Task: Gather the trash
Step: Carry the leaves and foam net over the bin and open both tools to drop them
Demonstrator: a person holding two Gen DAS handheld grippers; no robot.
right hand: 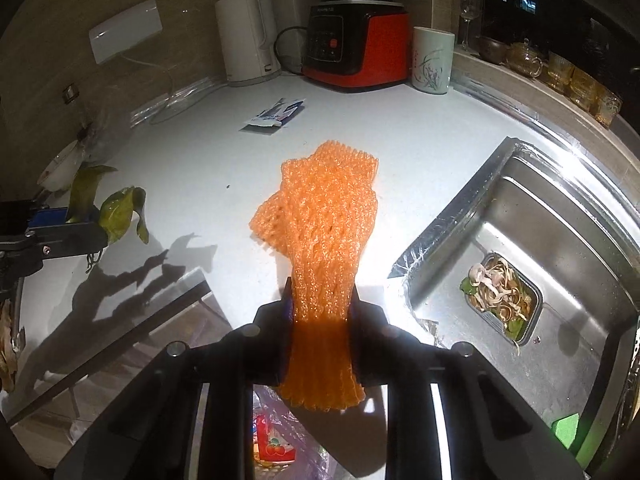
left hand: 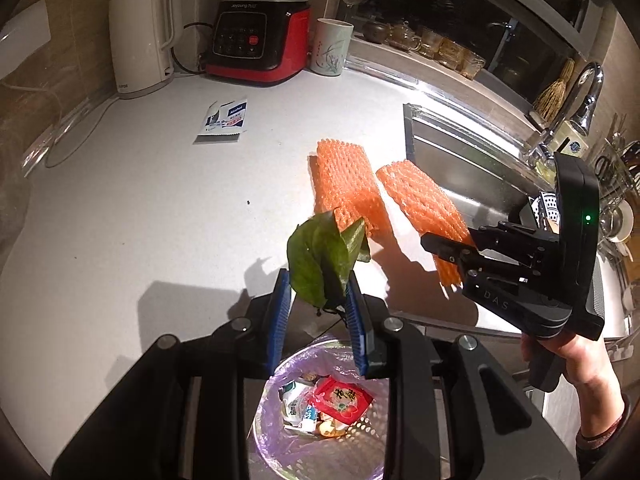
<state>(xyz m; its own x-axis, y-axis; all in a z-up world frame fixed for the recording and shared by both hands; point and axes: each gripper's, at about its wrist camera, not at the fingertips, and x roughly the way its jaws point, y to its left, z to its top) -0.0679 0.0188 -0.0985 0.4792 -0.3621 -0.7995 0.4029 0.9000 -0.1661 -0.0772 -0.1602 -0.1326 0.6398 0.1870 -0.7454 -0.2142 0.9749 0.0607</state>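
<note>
While hovering at the tabletop (left hand: 132, 208) edge: left claw (left hand: 318, 312) gripping leaves (left hand: 320, 258), bin (left hand: 320, 412) lying directly below at lower frame; right claw (right hand: 320, 312) clamping net (right hand: 320, 240), long axis pointing up-frame, bin underneath too.

Both views ride on the handheld grippers, looking forward and steeply down along the fingers from close above the counter's near edge. Left wrist view faces the white counter (left hand: 140, 208) and far wall; the right gripper (left hand: 444, 250) shows at its right. Right wrist view sits further right, taking in the sink (right hand: 532, 216). Shared: kettle (left hand: 140, 40), blender (right hand: 356, 40), cup (left hand: 332, 46), wrapper (right hand: 276, 116), bin (left hand: 320, 412) below.
</note>
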